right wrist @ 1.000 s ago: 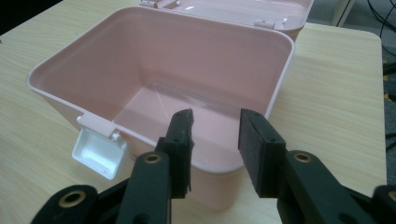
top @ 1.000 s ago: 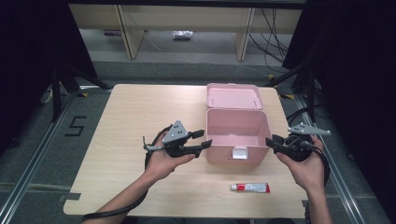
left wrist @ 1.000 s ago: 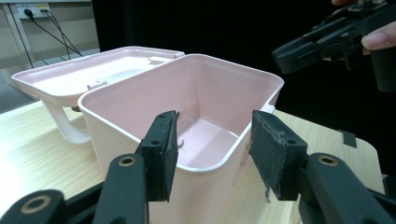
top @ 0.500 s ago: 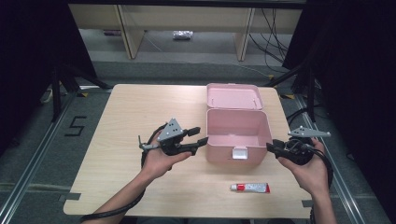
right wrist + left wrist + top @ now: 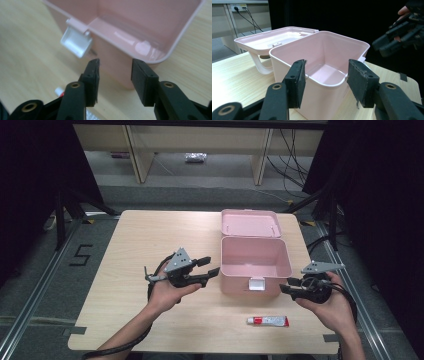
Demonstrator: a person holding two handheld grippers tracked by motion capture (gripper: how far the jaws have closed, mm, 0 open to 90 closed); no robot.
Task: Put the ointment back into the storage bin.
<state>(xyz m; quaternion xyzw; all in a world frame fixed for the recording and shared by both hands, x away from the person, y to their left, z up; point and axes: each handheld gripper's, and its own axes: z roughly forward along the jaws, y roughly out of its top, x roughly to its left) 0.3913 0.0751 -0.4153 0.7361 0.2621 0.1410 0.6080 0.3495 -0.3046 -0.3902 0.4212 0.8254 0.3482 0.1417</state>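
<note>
Left tool (image 5: 206, 266) is spread apart and empty, just beside the open pink box's (image 5: 255, 257) left wall. Right tool (image 5: 289, 286) has just been opening, nothing between its jaws, near the box's front right corner. Box sits on the bench (image 5: 135, 240), lid back. A red-and-white tube (image 5: 267, 321) lies in front; its print is unreadable.

**Colours observed**

Box (image 5: 255, 262): pale pink inside and out, lid (image 5: 248, 223) the same pink; latch (image 5: 257, 283) white. Tube (image 5: 268, 321): white with red band. Table (image 5: 135, 245): light wood grain. Left gripper (image 5: 207, 267) and right gripper (image 5: 286, 286): black jaws, grey plates.
</note>
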